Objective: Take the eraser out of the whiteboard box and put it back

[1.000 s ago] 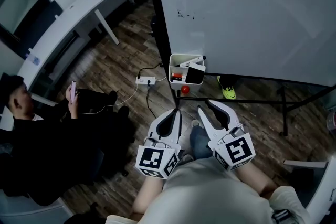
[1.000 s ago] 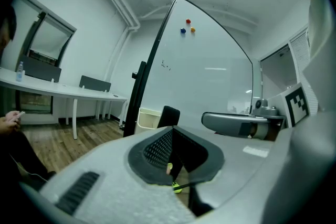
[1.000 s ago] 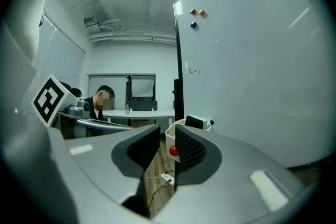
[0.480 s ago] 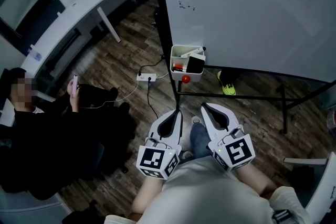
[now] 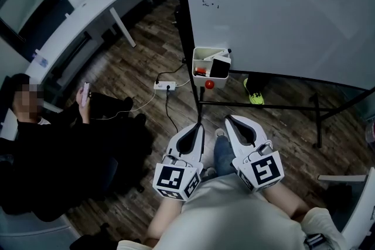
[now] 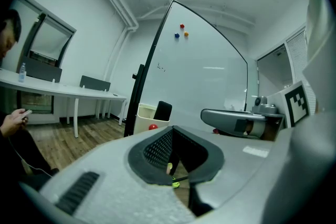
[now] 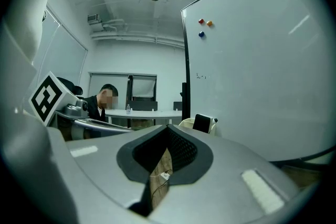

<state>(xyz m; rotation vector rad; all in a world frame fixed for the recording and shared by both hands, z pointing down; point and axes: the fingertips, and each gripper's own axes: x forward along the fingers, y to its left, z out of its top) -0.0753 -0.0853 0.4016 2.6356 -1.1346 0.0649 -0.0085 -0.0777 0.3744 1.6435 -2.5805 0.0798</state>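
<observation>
A white whiteboard box (image 5: 202,57) hangs at the lower left corner of the whiteboard (image 5: 281,9). A black eraser (image 5: 219,68) stands in it beside markers, and a red ball (image 5: 208,84) sits just under it. Both grippers are held low over the floor, well short of the box. My left gripper (image 5: 199,126) is shut with nothing in it, and so is my right gripper (image 5: 228,119). The left gripper view shows the box (image 6: 145,114) and the eraser (image 6: 163,111) ahead past the closed tips. In the right gripper view the eraser (image 7: 202,123) stands ahead, slightly to the right.
A person in black (image 5: 53,143) sits at the left holding a phone. A power strip (image 5: 163,86) with cables lies on the wooden floor. The whiteboard's black stand bar (image 5: 263,108) runs across the floor, with a yellow-green shoe (image 5: 254,96) behind it. A curved white desk (image 5: 88,3) runs along the back left.
My right gripper's jaws stood apart a second ago and are now together. The box has slid slightly up and to the right in the head view; both grippers stay at the bottom centre.
</observation>
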